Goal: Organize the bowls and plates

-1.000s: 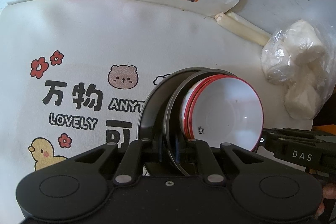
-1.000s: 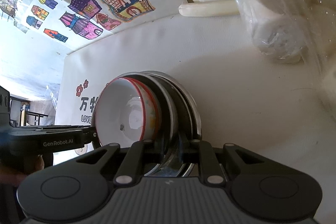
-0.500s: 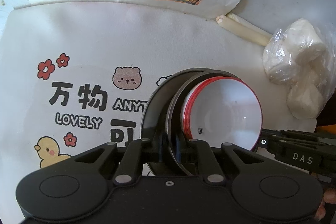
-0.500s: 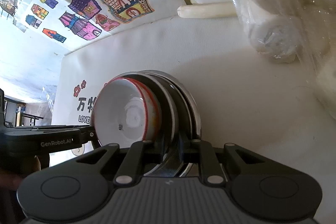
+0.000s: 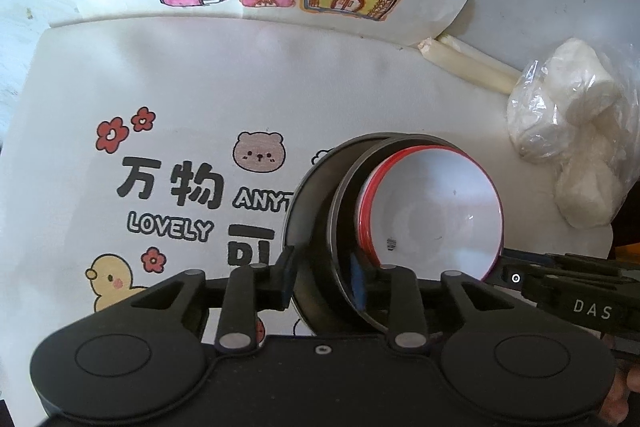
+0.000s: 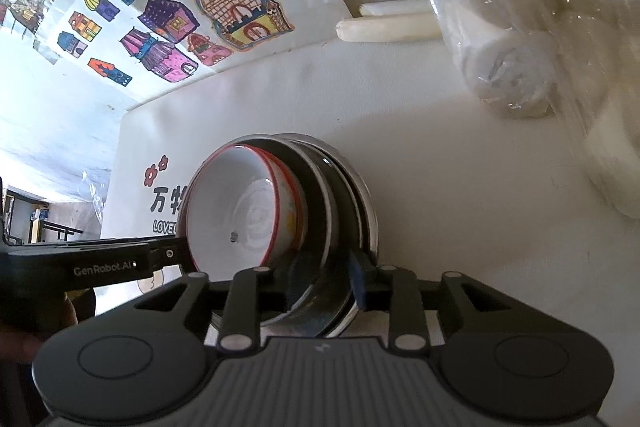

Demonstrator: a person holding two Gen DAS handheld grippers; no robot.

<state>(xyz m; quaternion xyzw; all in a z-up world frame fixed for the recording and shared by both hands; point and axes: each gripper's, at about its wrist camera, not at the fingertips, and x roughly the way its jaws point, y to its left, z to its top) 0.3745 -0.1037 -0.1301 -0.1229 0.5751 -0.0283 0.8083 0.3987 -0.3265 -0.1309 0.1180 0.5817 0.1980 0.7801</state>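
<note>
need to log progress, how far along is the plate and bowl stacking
Done: the red-rimmed bowls sit nested inside the metal plates, one stack on the printed cloth. In hand: the left hand-held gripper and right hand-held gripper straddle opposite rims, jaws opening to let go. Left: drawing both clear; no other dishes show.

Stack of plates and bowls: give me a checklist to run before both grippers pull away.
1. Left gripper opening, plate rims between its pads but no longer pressed: ok.
2. Right gripper opening, rims likewise between its pads: ok.
3. Red-rimmed bowl nested in the metal plates: ok.
4. Stack fully resting on the printed cloth: cannot tell.
5. Bagged white rolls apart from the stack: ok.
</note>
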